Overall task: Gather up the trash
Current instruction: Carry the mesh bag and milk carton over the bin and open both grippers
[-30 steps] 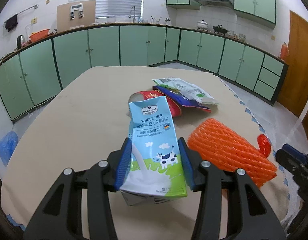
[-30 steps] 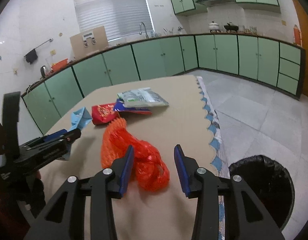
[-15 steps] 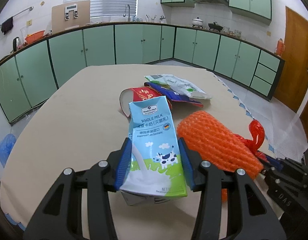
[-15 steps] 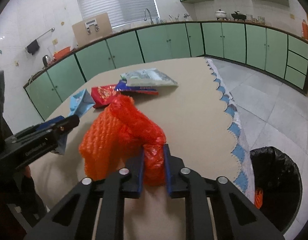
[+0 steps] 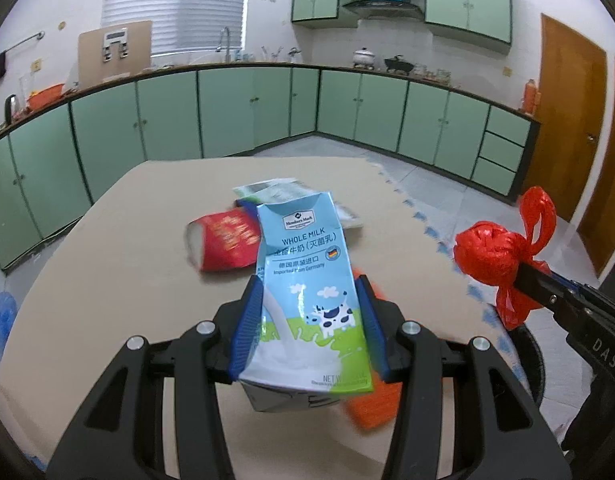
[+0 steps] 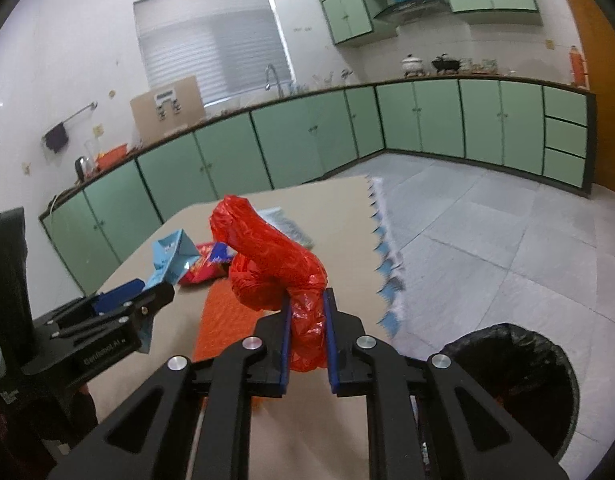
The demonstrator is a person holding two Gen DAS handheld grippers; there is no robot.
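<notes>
a: how far w/ the trash?

b: my left gripper (image 5: 307,330) clamps the milk carton (image 5: 307,300), right gripper (image 6: 307,338) pinches the red bag (image 6: 273,262) (both lifted). nothing binned yet; bin (image 6: 547,392) beside table, wrappers (image 5: 227,240) left.

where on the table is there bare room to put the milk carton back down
Bare tabletop lies left of the red snack bag, out to the table's left edge. The far strip beyond the white wrapper is also free. The middle is crowded: wrappers, snack bag and orange foam net.

Home kitchen — green cabinets (image 5: 267,108) along walls, sink tap (image 5: 226,38), range hood (image 5: 381,6), pots (image 5: 363,57) on counter.
</notes>
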